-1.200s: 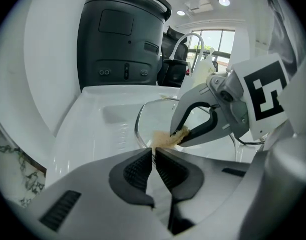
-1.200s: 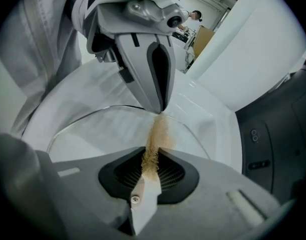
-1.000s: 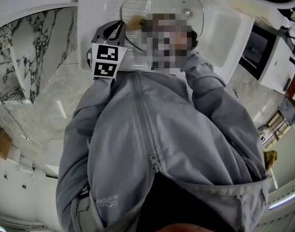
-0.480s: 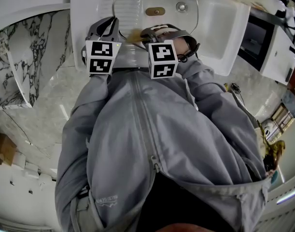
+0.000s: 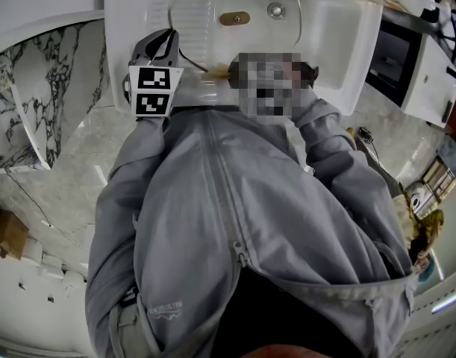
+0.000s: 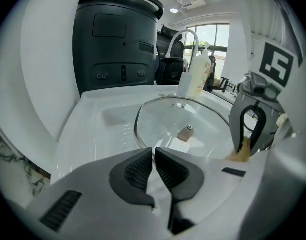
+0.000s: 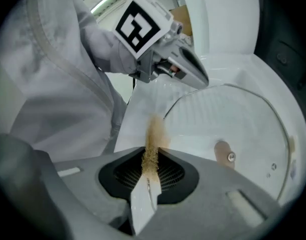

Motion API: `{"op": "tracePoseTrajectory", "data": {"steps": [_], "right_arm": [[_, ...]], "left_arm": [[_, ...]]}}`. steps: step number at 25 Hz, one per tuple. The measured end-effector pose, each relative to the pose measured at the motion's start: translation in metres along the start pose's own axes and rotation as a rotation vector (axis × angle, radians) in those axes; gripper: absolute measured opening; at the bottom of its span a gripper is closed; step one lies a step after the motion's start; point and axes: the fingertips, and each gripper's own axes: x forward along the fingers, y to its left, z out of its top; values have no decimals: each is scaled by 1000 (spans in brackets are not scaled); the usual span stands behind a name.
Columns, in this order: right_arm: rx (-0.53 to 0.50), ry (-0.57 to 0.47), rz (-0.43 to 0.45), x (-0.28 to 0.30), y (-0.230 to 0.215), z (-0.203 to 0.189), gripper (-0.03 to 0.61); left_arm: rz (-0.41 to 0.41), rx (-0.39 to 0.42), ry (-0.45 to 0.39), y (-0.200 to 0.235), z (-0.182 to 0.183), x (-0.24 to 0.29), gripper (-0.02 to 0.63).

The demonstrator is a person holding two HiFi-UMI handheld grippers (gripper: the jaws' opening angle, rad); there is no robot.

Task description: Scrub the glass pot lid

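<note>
Clear round glass pot lid point(image 5: 213, 28) in white sink point(image 5: 339, 51)

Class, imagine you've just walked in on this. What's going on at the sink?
A person stands at a white sink with a gripper in each hand. The left gripper has its jaws shut on the near rim of the glass pot lid, which sits in the sink, and seems to be steadying it. The right gripper has its jaws clamped on a tan fibrous scrubber, whose tip is at the lid's near edge, close to the left gripper.
</note>
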Motion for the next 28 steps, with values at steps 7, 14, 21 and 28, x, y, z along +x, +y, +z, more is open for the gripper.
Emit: {"op": "tracePoseTrajectory", "data": {"steps": [7,14,21,28], "right_arm": [[117,-148,-190,-62,-55,7,60],[165,-157,-420,-107,-127,2,60],[-47,22,-708,-116,-190,-8,60],[-235,189,-834,-102,-224,-12,60]], "left_arm": [[0,10,9,-1,0,1,21],[3,12,23,-1,1,1,21],[13,12,47,0,-1,0,21],[21,15,57,1,-2,1,21]]}}
